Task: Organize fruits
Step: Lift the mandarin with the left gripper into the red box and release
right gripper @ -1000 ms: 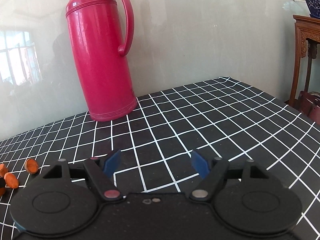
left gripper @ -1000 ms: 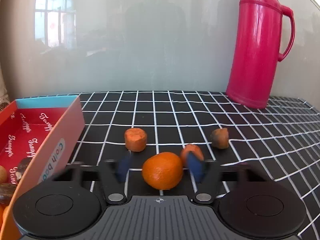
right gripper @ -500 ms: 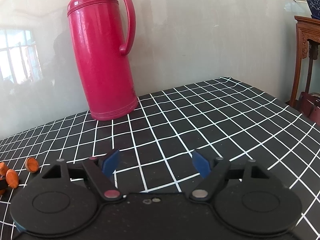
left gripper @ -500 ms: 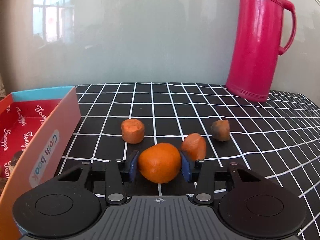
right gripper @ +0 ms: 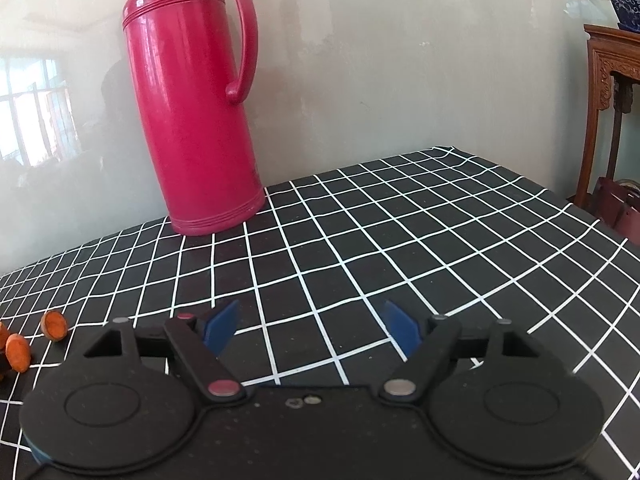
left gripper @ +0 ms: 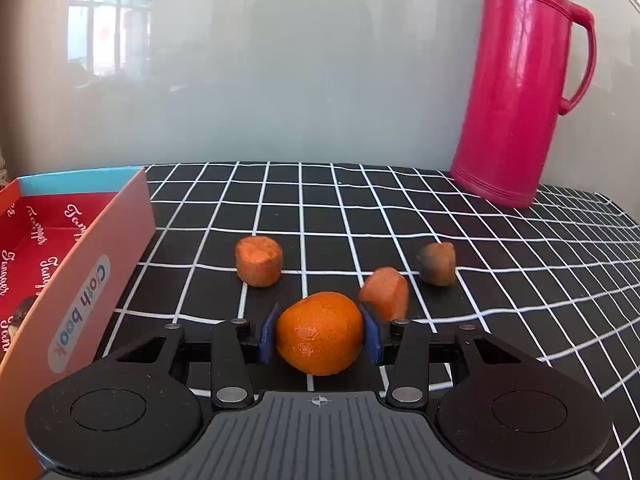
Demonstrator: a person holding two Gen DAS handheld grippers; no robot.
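My left gripper (left gripper: 319, 334) is shut on a round orange tangerine (left gripper: 319, 334), its blue pads pressing both sides, held just above the black checked tablecloth. Three carrot chunks lie beyond it: one at centre left (left gripper: 259, 261), one right behind the tangerine (left gripper: 385, 293), and a darker one further right (left gripper: 437, 263). A red open box (left gripper: 80, 276) stands at the left. My right gripper (right gripper: 311, 326) is open and empty over bare cloth. Two carrot pieces (right gripper: 54, 324) show at the far left of the right wrist view.
A tall pink thermos (left gripper: 520, 84) stands at the back right against the wall; it also shows in the right wrist view (right gripper: 192, 112). A wooden stand (right gripper: 612, 92) is off the table's right edge. The checked tablecloth (right gripper: 400, 240) covers the table.
My left gripper closed on the tangerine and has lifted slightly with it. The right gripper has barely moved and stays open.
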